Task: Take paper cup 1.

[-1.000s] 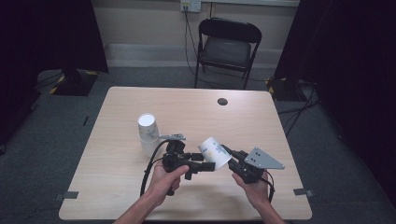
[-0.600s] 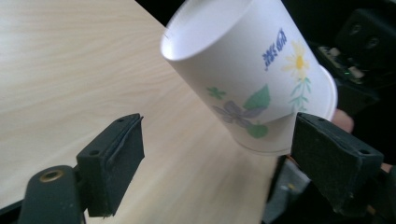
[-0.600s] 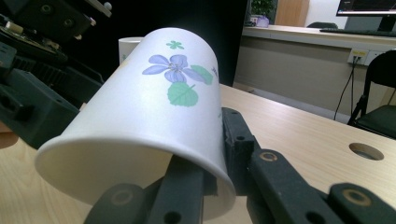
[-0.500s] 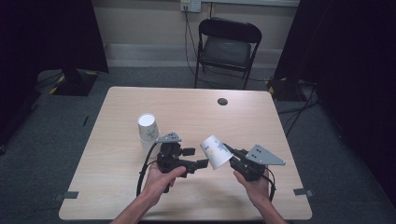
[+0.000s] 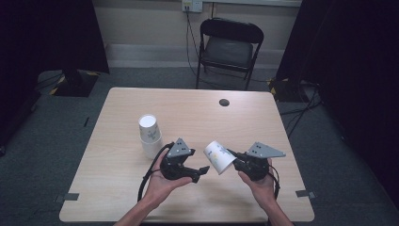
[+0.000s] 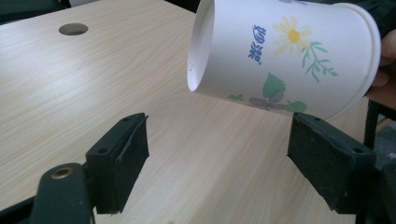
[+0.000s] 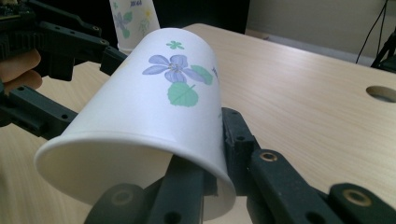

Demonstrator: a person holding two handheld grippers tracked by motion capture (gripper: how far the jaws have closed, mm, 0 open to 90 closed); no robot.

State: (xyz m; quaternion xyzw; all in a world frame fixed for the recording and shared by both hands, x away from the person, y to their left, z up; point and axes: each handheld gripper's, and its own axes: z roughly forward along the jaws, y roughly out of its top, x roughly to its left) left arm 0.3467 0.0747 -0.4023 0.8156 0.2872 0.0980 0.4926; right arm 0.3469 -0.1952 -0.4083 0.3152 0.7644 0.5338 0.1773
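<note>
A white paper cup (image 5: 219, 157) printed with flowers hangs tilted above the table, its bottom pointing left. My right gripper (image 5: 234, 161) is shut on the cup's wall at the rim; in the right gripper view the cup (image 7: 159, 116) covers my right gripper (image 7: 212, 168). My left gripper (image 5: 203, 170) stands open just left of the cup and a little below it. In the left gripper view the cup (image 6: 285, 56) floats over the gap of my left gripper (image 6: 219, 144), touching neither pad. A stack of similar cups (image 5: 149, 134) stands upside down on the table to the left.
The wooden table (image 5: 263, 122) has a round cable hole (image 5: 224, 102) near its far edge. A black folding chair (image 5: 230, 44) stands behind the table. The stacked cups (image 7: 133, 18) rise behind the left gripper (image 7: 60, 42) in the right gripper view.
My left gripper has drawn back a little from the cup, leaving a gap. The cup stays in my right gripper, nearly in place.
</note>
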